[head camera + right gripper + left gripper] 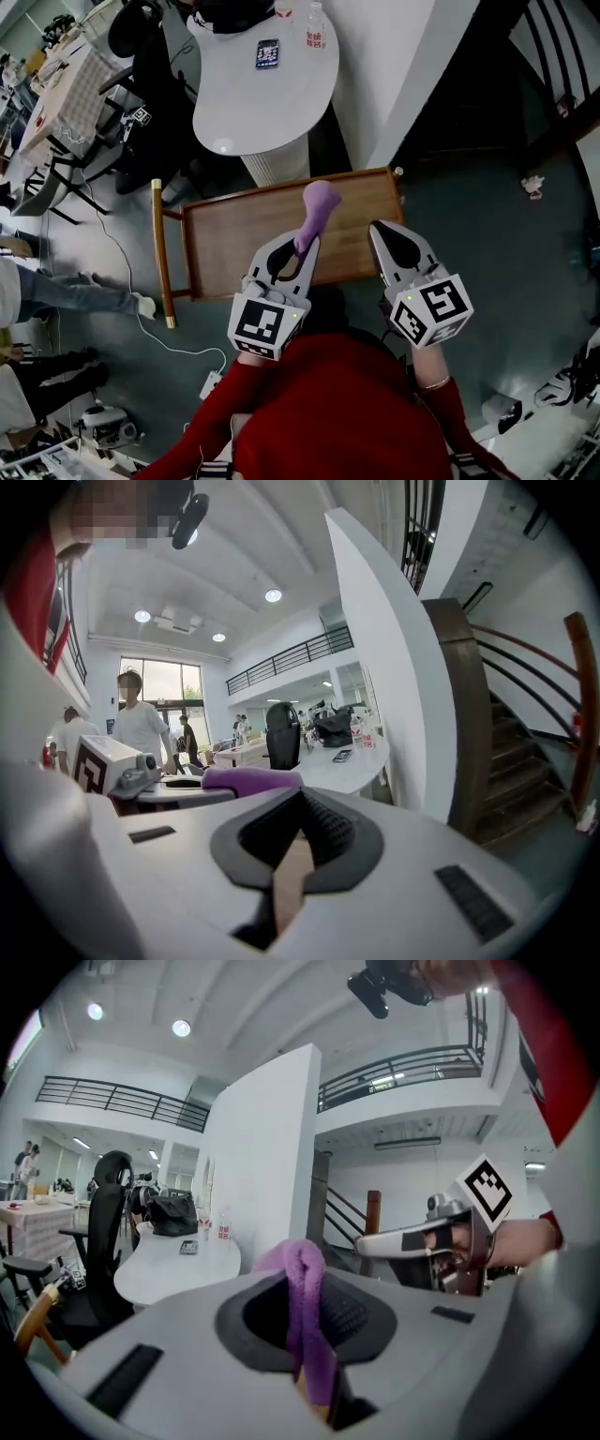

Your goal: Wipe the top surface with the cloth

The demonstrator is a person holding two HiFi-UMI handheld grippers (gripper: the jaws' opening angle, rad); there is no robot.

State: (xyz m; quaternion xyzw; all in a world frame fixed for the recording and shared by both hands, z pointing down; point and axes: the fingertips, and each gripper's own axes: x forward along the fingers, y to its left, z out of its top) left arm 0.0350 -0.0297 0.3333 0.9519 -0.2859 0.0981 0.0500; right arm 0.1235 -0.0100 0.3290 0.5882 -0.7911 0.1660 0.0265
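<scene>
Head view: left gripper (305, 246) pinches the purple cloth (319, 200) above the far edge of the wooden cart top (234, 234).
Right gripper (381, 230) jaws are pressed together on nothing, near the right end of the top. Risk: the cloth is held by a narrow fold and stands bunched beyond the jaw tips. Pressed down like this, it may slip free, or the jaw tips may scrape the wood. A hard push could shift the cart.
</scene>
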